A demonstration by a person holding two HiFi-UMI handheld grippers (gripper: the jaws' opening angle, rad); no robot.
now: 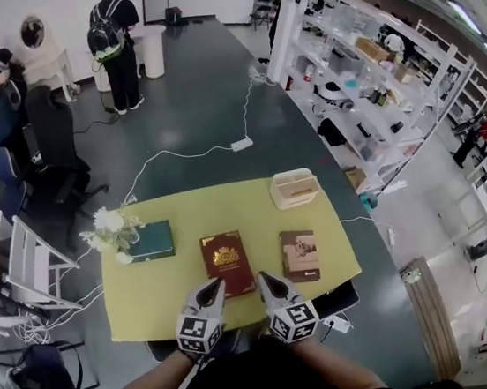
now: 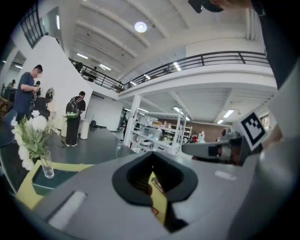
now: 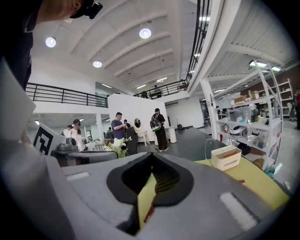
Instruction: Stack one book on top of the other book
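At the left end of the yellow table (image 1: 151, 304) a glass vase of white flowers (image 1: 110, 226) stands at the left edge of a dark green book (image 1: 152, 239). Whether it sits on the cover or just beside it I can't tell. The green book lies flat, well apart from the red book (image 1: 226, 261) in the middle, which has a gold emblem on its cover and lies near the person's side of the table. The two hand-held tools flank that book's near edge. The left gripper (image 1: 213, 284) has its jaws pressed together with nothing in them, its tip over the book's near-left corner. The right gripper (image 1: 265, 278) is closed and empty in the same way, just off the near-right corner. Through the slit of each closed pair only a sliver of yellow tabletop and red cover shows. Whether either tip touches the book I can't make out. Further right a brown book (image 1: 299, 255) lies flat on its own, near the red one but not touching it, so no book is on another. Behind it, at the far right corner, sits a cream box (image 1: 294, 188).
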